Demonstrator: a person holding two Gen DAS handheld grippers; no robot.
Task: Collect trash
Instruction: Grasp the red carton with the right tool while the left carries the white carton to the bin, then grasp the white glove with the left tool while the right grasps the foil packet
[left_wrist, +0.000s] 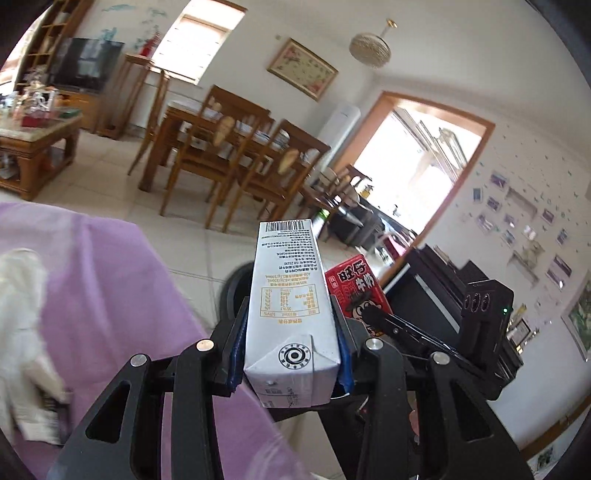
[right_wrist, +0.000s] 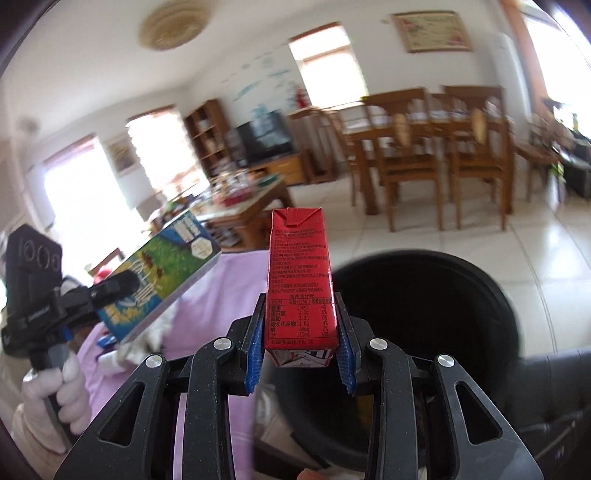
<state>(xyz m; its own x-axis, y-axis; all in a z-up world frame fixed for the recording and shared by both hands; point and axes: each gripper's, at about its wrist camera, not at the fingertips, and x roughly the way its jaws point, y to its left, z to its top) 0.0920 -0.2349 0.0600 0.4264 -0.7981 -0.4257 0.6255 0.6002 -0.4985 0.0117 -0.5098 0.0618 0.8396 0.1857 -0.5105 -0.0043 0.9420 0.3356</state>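
Over on the left, the left gripper (left_wrist: 291, 354) pinches a white milk carton (left_wrist: 291, 314) between its blue pads (left_wrist: 236, 350), the carton standing up out of the jaws with its barcode end farthest from the camera. A purple cloth (left_wrist: 103, 277) spreads out below and to the left of it. Seen from the right wrist view, the same carton (right_wrist: 162, 280) shows its green and blue printed face (tilted, held by the other tool). To its right, the right gripper (right_wrist: 300, 354) clamps a red drink carton (right_wrist: 300, 280) by its lower end, folded top pointing away. That red carton (left_wrist: 356, 291) peeks out just beside the white one in the left wrist view. Behind and to the right of it gapes a black bin (right_wrist: 424, 314), its round mouth on the tiled floor (right_wrist: 461, 236).
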